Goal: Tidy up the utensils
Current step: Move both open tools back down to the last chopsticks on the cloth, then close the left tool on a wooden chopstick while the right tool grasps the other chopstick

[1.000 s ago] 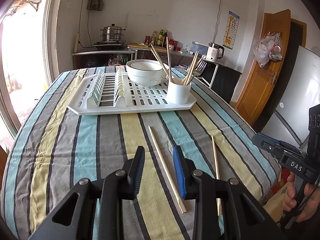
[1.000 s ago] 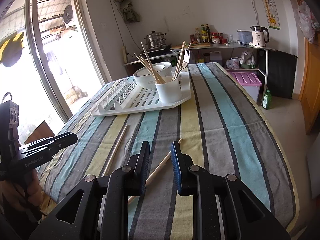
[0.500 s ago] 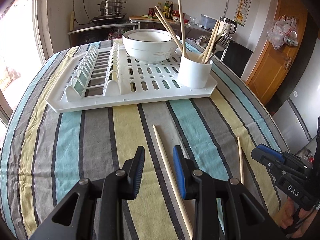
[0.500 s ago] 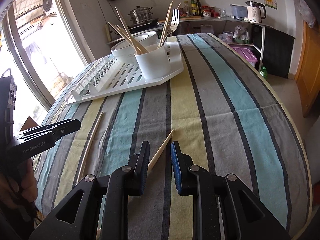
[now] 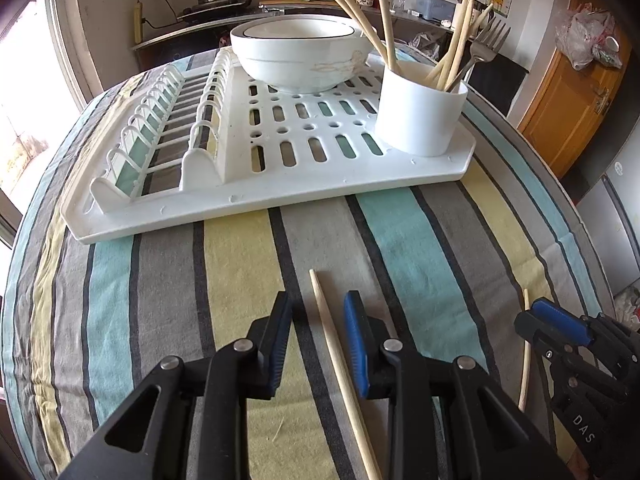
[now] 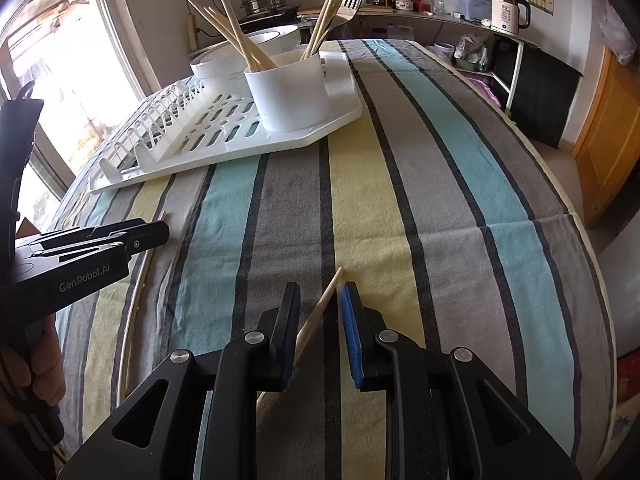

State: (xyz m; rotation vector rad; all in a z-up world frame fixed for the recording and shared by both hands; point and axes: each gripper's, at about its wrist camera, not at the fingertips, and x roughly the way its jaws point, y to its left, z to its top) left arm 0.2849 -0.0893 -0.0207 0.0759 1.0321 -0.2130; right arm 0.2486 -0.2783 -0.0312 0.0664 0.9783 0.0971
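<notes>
Since both loose chopsticks are lying flat on the striped desk (image 5: 240, 280), each gripper is tipped down over its own one: left gripper (image 5: 317, 344) has its fingers apart either side of a chopstick (image 5: 332, 344), not pinching yet. Right gripper (image 6: 319, 330) does the same with the other chopstick (image 6: 320, 308), fingers apart too. Guessing both go into the cup (image 5: 420, 120) on the rack (image 5: 280, 188), where other chopsticks and a fork already stand upright.

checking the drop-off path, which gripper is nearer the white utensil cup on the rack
Right, as far as both views suggest. The right gripper sits on the white utensil cup's side of the rack; the left gripper sits further toward the slotted side.
</notes>
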